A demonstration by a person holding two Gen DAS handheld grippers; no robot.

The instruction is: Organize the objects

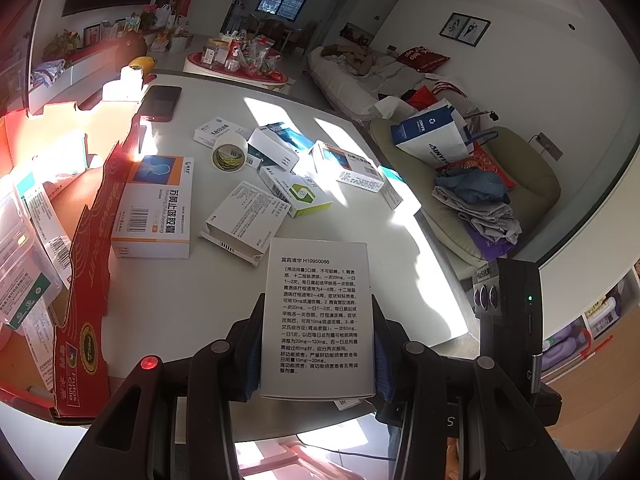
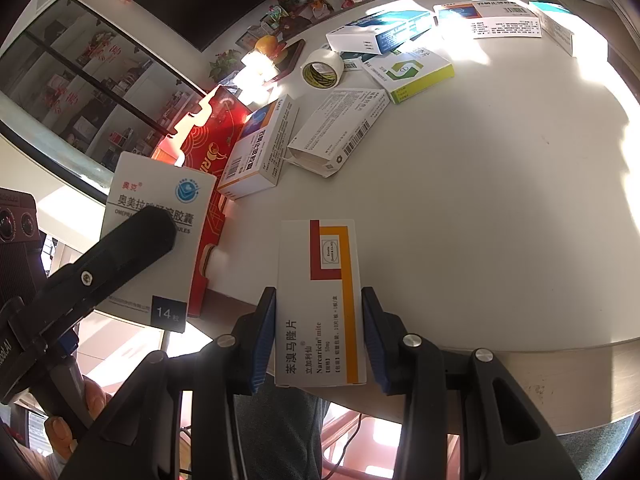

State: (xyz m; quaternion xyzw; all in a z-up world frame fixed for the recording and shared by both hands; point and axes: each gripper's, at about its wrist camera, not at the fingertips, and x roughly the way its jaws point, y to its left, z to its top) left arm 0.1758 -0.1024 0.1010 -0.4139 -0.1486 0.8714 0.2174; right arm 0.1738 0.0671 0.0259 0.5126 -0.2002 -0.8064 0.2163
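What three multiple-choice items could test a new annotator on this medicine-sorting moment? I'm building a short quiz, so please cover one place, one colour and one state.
1. Where does the roll of tape lie?
A. inside the red carton
B. on the white table among the medicine boxes
C. on the sofa

2. What colours mark the top of the box in the right gripper?
A. red and orange-yellow
B. blue and green
C. black and pink

3. How does the left gripper stand?
A. open over the table
B. shut on nothing
C. shut on a white box

Answers:
1 B: the tape rests on the white table, with boxes close around it.
2 A: the Narcaricin box bears a red band with an orange-yellow one inside it.
3 C: both pads press the sides of the white text-printed box.
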